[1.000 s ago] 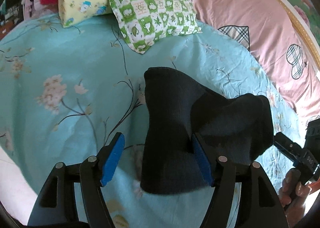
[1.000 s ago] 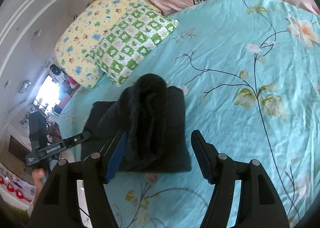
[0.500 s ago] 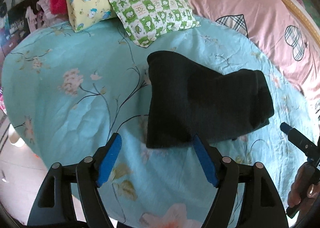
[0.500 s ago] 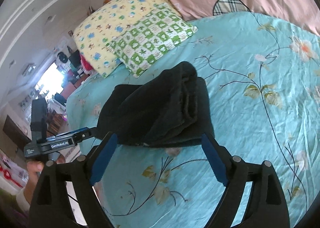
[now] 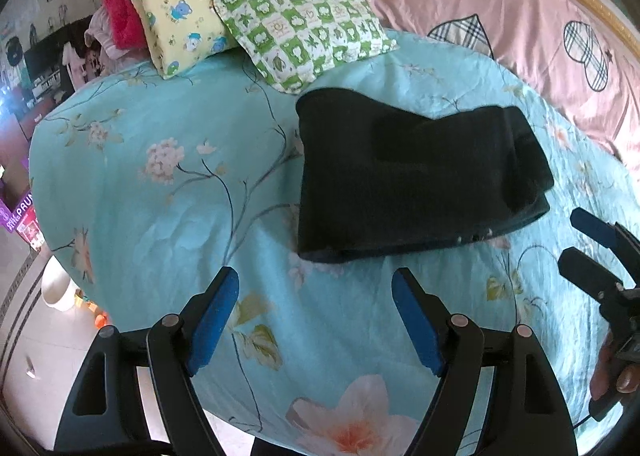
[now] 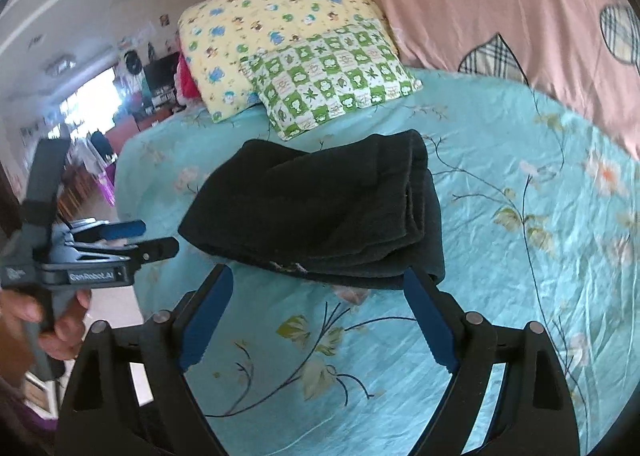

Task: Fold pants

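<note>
Black folded pants (image 5: 404, 179) — on bedsheet (image 5: 160, 215)

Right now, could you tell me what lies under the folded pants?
The pants lie on the floral sheet, which shows all around them. Whatever is beneath the bundle or between its layers is covered.

Black pants (image 5: 400, 175); teal floral sheet (image 5: 160, 215); green-checked pillow (image 5: 304, 31).
</note>
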Available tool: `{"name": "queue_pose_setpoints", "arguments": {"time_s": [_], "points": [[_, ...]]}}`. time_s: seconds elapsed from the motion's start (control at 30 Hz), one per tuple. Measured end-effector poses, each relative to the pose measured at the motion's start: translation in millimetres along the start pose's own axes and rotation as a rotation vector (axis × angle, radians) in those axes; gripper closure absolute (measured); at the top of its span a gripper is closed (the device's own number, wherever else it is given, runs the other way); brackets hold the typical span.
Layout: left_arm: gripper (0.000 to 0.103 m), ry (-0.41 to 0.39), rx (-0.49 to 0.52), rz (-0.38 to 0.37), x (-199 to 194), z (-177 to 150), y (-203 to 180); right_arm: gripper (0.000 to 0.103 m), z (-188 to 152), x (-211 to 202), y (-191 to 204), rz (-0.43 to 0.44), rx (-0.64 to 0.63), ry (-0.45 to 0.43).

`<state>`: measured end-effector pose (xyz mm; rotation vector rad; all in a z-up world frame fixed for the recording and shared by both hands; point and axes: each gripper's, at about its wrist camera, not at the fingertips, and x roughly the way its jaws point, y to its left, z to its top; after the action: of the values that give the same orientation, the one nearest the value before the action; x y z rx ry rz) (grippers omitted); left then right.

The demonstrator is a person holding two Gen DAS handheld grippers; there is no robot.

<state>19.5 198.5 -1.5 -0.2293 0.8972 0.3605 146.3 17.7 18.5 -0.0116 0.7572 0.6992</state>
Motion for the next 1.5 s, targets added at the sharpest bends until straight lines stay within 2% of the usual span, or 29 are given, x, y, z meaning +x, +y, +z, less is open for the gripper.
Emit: {"name": "queue_pose_setpoints", "arguments": {"time_s": [0.13, 0.23, 0.63, 1.2, 1.5], "points": [[0.024, 0.021, 0.006, -0.012, 4, -3, -5, 0.015, -7, 9, 5, -0.038, -0.039, 0.049], [0.024, 0.018, 0.027, 0.004, 4, -3, -11, 0.015, -11, 16, 5, -0.034, -0.048, 0.09], [0.022, -0.006, 0.024, 0.022, 5, -3, -15, 0.015, -10, 15, 3, -0.027, -0.033, 0.059], [0.021, 0.011, 0.037, 0.038, 18, -2, -19, 0.015, -3, 27, 0, 0.001, -0.013, 0.066], [0.021, 0.02, 0.011, 0.041, 21, -1, -14, 0.015, 0, 31, 0, 0.017, -0.008, 0.072]]}}
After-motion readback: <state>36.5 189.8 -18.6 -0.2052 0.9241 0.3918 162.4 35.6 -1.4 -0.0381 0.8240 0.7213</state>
